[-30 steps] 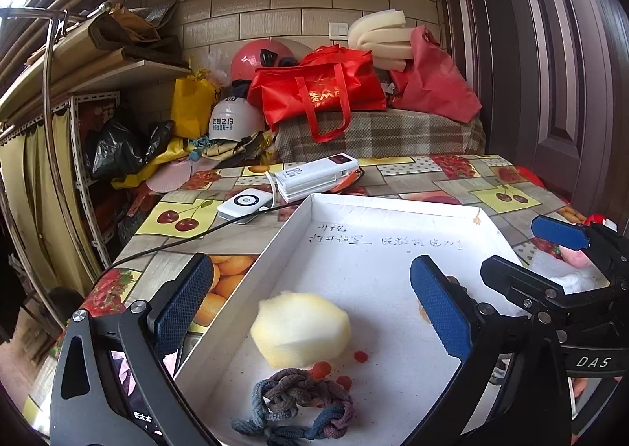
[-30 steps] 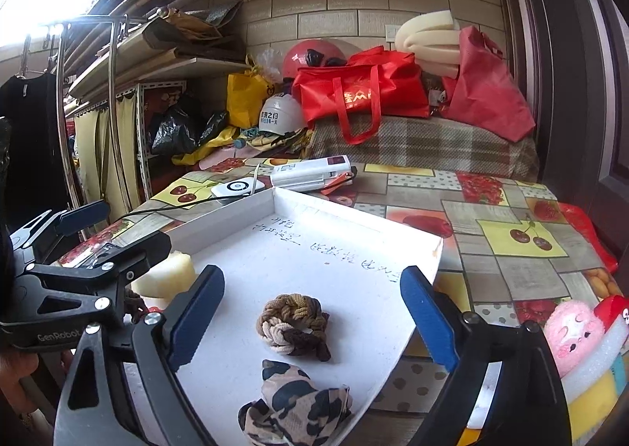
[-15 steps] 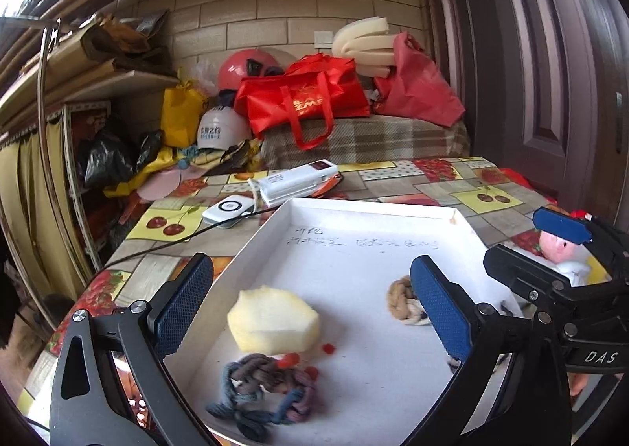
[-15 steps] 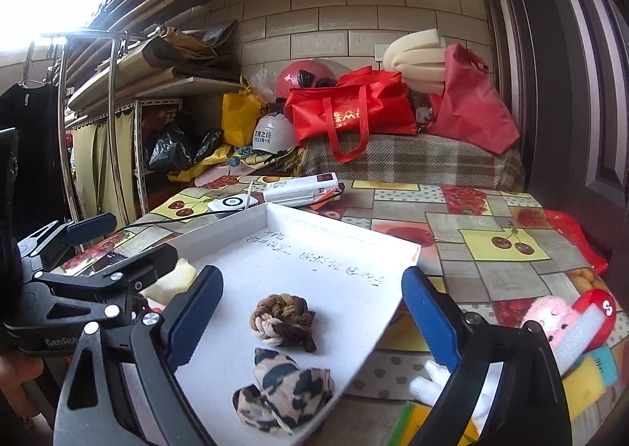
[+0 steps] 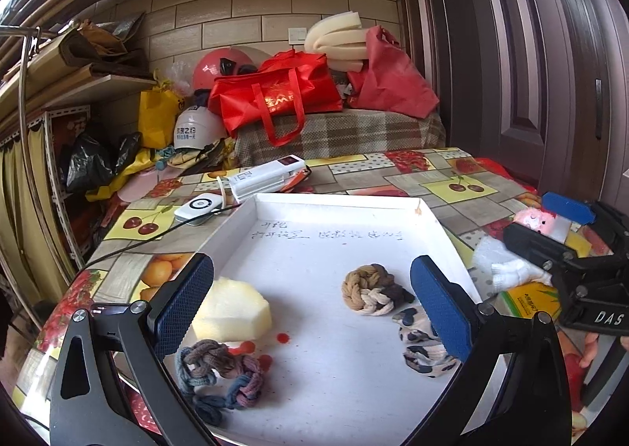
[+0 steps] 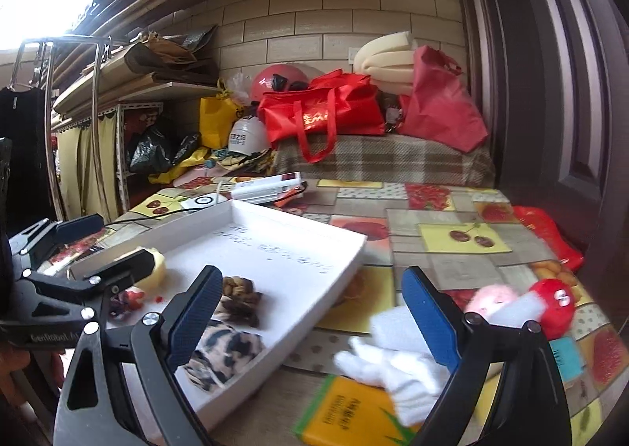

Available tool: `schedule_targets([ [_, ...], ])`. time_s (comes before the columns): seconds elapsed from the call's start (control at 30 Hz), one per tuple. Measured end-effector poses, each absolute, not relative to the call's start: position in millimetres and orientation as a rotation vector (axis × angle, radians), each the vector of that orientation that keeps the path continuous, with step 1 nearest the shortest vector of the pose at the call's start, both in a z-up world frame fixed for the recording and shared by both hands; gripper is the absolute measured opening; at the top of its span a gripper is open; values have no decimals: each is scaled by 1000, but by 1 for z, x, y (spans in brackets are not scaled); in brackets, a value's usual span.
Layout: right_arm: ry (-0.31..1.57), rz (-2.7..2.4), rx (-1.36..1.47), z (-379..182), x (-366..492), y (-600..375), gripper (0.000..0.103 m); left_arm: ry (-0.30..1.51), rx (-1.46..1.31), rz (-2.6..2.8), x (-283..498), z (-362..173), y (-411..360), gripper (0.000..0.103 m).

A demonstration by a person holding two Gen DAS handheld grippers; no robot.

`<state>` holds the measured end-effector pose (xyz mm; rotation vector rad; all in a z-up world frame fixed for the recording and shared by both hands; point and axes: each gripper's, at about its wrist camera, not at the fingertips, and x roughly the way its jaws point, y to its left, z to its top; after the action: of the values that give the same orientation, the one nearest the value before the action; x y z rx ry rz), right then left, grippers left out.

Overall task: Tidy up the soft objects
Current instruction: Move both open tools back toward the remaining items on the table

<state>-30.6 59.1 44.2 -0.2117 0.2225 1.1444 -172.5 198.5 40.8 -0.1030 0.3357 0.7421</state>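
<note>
Change since earlier frames: both views have swung toward the right side of the bench; the leopard-print cloth, unseen from the left wrist a second ago, now shows there, and the white glove and plush toys have come into the right wrist view.
Left gripper [image 5: 312, 300]: jaws spread wide, nothing between the pads; it hovers over the white tray [image 5: 338, 202].
Right gripper [image 6: 308, 318]: jaws spread wide, gripping nothing; it hovers over the tray's right edge and the bench [image 6: 452, 257] beside it.
Tray contents, left side: pale yellow sponge [image 5: 232, 314], with the blue-and-mauve braided rope knot [image 5: 218, 375] just in front of it.
Tray contents, right side: tan-and-brown rope knot [image 5: 371, 288], with the leopard-print cloth [image 5: 422, 343] just beside it toward the camera.
Outside tray, right: white glove [image 6: 397, 371] lying partly on a yellow-and-green packet [image 6: 346, 410]; blurred.
Plush toys: pink plush [image 6: 493, 298] and red plush [image 6: 556, 304] near the bench's right edge, with a white strip across them.
Far bench edge: white remote-like device [image 5: 267, 176] and a small white gadget [image 5: 198, 206] with a cable.
</note>
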Motion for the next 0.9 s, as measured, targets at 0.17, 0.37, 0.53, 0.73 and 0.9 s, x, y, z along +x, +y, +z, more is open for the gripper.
schedule_targets([
  [0.17, 169, 1080, -224, 47, -18, 33, 93, 365, -83, 694, -161, 39, 188, 101],
  [0.37, 195, 970, -173, 49, 24, -5, 93, 407, -68, 572, -135, 38, 158, 101],
  [0.53, 251, 855, -106, 50, 65, -39, 93, 483, -82, 453, -102, 34, 129, 101],
  [0.73, 330, 826, -120, 47, 91, -61, 93, 620, -101, 372, -61, 21, 101, 101],
  [0.9, 392, 903, -140, 44, 95, -65, 93, 701, -97, 375, -38, 12, 92, 101],
])
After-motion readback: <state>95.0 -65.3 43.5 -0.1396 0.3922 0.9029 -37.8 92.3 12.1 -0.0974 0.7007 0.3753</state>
